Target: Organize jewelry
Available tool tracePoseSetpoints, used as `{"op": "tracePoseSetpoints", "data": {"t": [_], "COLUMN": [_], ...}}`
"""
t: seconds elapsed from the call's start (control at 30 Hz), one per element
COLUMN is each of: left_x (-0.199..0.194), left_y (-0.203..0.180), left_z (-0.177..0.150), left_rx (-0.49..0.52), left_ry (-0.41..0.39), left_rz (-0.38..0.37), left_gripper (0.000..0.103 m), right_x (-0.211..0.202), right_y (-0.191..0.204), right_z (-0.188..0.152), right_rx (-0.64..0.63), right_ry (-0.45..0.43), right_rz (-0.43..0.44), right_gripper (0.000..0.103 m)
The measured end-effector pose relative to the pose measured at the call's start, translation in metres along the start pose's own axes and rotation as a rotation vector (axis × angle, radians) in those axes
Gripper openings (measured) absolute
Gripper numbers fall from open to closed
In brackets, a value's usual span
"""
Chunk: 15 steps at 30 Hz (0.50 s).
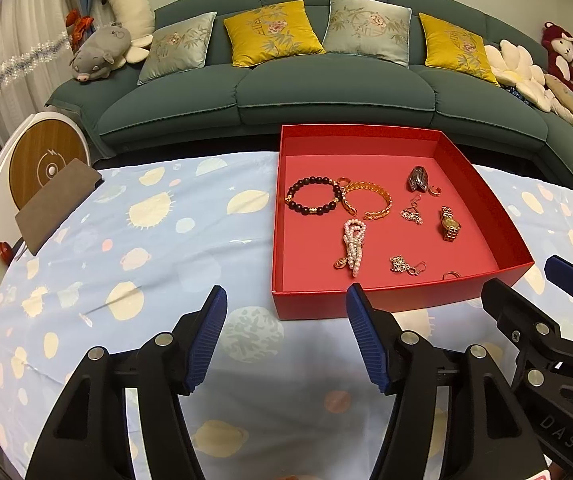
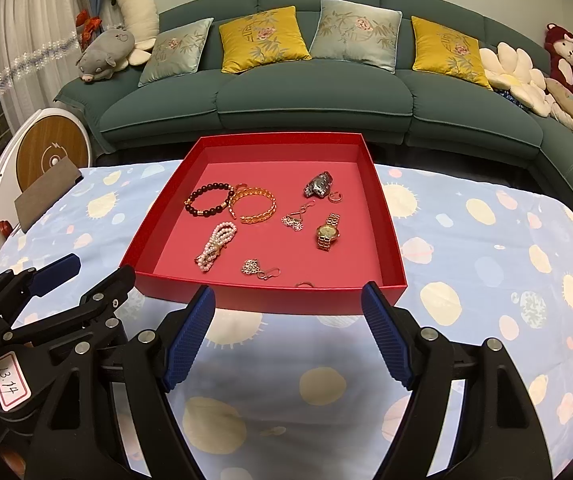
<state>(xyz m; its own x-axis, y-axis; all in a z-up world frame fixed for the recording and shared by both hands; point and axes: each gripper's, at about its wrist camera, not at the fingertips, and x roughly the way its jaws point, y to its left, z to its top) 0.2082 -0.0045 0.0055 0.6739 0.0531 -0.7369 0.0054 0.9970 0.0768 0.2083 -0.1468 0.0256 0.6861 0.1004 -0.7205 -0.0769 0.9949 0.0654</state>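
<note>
Red box [image 2: 262, 300] sits on the bench ahead of us, jewelry loose inside. Both grippers, left [image 1: 286, 336] and right [image 2: 286, 332], hover short of its near wall, jaws apart, empty. Pearl bracelet [image 2: 214, 246] lies lengthwise away from us, nearer the right.

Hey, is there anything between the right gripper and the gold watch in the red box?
Only the box's near wall. The right gripper, jaws open and empty, hovers over the tablecloth just outside it; the gold watch lies inside, apart from the other pieces. Reaching over the wall from above looks unobstructed.
</note>
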Motion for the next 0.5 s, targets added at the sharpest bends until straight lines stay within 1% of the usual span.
{"op": "tracePoseSetpoints", "data": {"t": [0.27, 0.5], "left_x": [0.0001, -0.0008], "left_y": [0.0, 0.0013], "left_z": [0.0, 0.0012], "left_rx": [0.0, -0.004], "left_ry": [0.001, 0.0], "left_rz": [0.002, 0.014], "left_gripper": [0.06, 0.064], "right_x": [0.0001, 0.0003], "right_y": [-0.0002, -0.0005], "right_z": [0.0001, 0.0004], "right_rx": [0.0, 0.002], "right_ry": [0.0, 0.0], "right_rz": [0.0, -0.001], "right_gripper": [0.073, 0.073]}}
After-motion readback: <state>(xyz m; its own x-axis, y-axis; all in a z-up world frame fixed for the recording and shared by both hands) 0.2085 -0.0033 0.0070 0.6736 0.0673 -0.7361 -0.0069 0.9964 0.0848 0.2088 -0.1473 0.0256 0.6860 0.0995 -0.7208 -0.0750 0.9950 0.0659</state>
